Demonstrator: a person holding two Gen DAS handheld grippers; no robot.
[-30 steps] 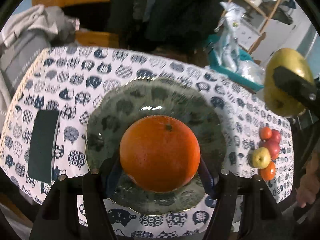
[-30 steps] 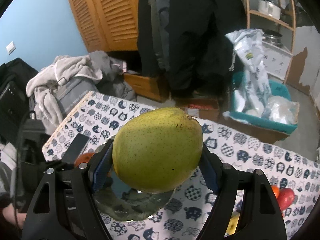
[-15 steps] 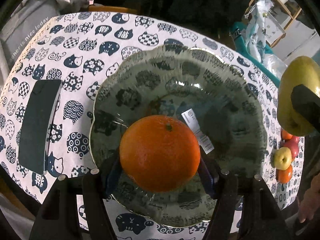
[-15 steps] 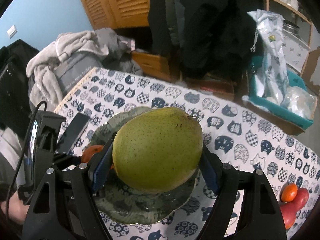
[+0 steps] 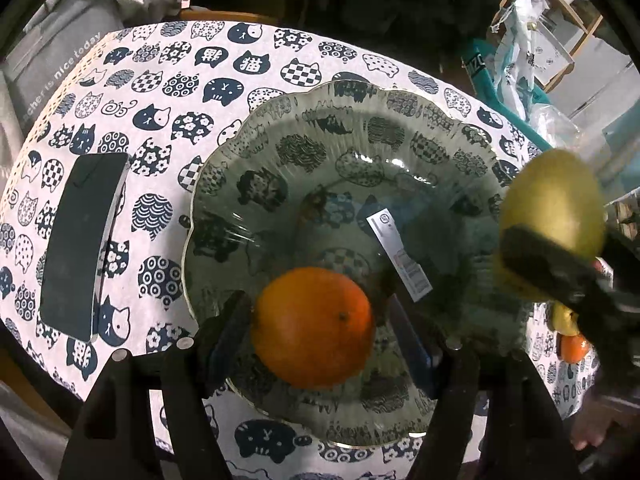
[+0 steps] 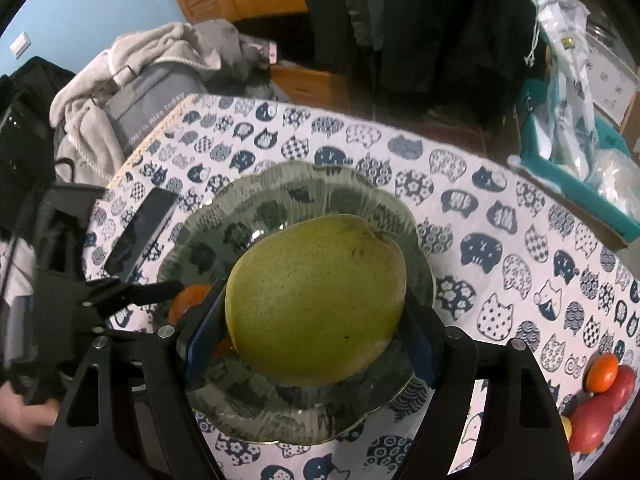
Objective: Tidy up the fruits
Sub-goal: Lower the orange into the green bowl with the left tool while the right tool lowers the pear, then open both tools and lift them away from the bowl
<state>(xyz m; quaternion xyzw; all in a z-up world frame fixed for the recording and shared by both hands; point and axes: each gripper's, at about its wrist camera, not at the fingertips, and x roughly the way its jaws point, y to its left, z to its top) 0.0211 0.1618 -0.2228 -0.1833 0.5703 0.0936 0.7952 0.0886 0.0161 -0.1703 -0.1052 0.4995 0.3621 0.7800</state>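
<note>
A scalloped glass plate (image 5: 304, 128) (image 6: 384, 208) lies on the cat-print tablecloth. My left gripper (image 5: 320, 316) has opened: the orange (image 5: 314, 326) rests in the plate's near part with a gap to the right finger. The orange peeks out in the right wrist view (image 6: 188, 298). My right gripper (image 6: 310, 328) is shut on a large green pear (image 6: 316, 300) and holds it over the plate. The pear also shows in the left wrist view (image 5: 554, 200) at the plate's right rim.
A dark phone (image 5: 82, 244) (image 6: 140, 236) lies left of the plate. Several small fruits (image 6: 600, 392) lie at the table's right edge, also in the left wrist view (image 5: 572, 344). A teal bin with bags (image 6: 576, 140) and a clothes pile (image 6: 152, 80) stand beyond the table.
Both grippers have come lower over the plate. My left gripper has opened and let the orange down onto the plate. The pear has moved in over the plate.
</note>
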